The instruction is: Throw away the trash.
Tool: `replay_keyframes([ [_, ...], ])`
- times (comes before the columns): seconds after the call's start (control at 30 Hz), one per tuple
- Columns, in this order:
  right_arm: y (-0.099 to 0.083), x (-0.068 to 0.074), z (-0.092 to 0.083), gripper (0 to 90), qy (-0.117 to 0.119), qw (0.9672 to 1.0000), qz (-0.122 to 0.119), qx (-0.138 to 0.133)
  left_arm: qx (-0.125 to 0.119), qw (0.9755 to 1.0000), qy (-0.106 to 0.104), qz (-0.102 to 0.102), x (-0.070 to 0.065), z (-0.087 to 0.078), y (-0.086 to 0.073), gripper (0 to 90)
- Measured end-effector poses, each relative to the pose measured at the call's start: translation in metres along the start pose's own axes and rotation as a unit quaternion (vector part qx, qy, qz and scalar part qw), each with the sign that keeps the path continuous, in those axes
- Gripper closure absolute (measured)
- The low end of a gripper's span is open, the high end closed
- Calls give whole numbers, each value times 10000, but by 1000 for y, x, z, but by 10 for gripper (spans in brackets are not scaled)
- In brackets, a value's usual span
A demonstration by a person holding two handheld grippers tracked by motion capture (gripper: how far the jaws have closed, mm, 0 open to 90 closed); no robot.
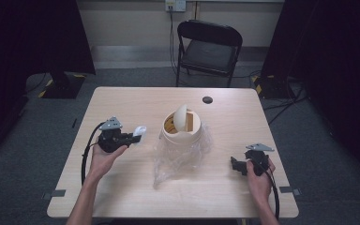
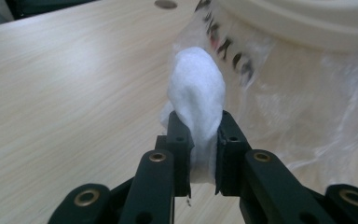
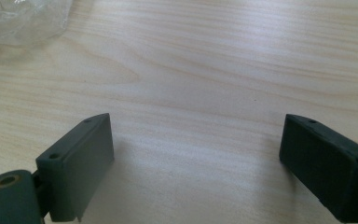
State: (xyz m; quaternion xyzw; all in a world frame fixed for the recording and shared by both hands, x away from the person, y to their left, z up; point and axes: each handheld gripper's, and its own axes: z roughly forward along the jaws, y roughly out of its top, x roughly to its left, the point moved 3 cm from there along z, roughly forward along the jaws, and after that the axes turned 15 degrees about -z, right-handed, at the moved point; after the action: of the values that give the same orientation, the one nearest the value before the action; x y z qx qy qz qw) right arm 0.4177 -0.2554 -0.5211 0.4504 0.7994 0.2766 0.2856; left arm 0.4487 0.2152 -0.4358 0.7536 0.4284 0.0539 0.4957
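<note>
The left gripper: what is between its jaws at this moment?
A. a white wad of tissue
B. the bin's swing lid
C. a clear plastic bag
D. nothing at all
A: the left gripper has its jaws pressed on a white wad of tissue, held beside the cream bin.

My left claw point(image 1: 132, 137) is matte black, with a grey three-cornered plate on top and a black cable looping down past my wrist. Up close, its linkage arms are thick black bars pinned with brass-ringed rivets, and its two narrow black pads point(image 2: 179, 140) each carry small screw holes. My right claw point(image 1: 234, 164) is built the same: black body, grey plate, black cable trailing along my forearm. Its pads point(image 3: 81, 161) are flat dark blocks with small screw holes along their top edges. My forearms are bare, no sleeves.
</note>
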Motion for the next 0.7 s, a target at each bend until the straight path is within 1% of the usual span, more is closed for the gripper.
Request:
replay_keyframes([
  [0.07, 0, 0, 0, 89, 0, 10000, 1, 1, -35, 10000, -33, 66, -2, -1, 5, 794],
  [0.1, 0, 0, 0, 90, -1, 10000, 0, -1, -82, 9999, -81, 31, -4, -2, 7, 794],
  [0.23, 0, 0, 0, 89, -1, 10000, 1, -1, -72, 9998, -144, 102, -8, -3, 13, 793],
  [0.27, 0, 0, 0, 89, -1, 10000, 8, -2, -87, 9997, -152, 159, -8, -4, 15, 794],
  [0.3, 0, 0, 0, 89, 0, 10000, 1, 1, -87, 9997, -152, 159, -8, -4, 15, 794],
  [0.33, 0, 0, 0, 90, -2, 10000, 6, -2, -234, 9994, -215, 150, -11, -5, 20, 794],
  [0.37, 0, 0, 0, 90, -1, 10000, 0, 0, -237, 9994, -166, 187, -12, -5, 22, 794],
  [0.4, 0, 0, 0, 90, -1, 10000, 0, 0, -237, 9994, -166, 187, -12, -5, 22, 794],
  [0.6, 0, 0, 0, 89, -2, 10000, 5, -2, -214, 9988, -261, 356, -26, 0, 37, 794],
  [0.7, 0, 0, 0, 89, -1, 10000, 6, -2, -171, 9985, -271, 436, -31, 2, 43, 794],
])
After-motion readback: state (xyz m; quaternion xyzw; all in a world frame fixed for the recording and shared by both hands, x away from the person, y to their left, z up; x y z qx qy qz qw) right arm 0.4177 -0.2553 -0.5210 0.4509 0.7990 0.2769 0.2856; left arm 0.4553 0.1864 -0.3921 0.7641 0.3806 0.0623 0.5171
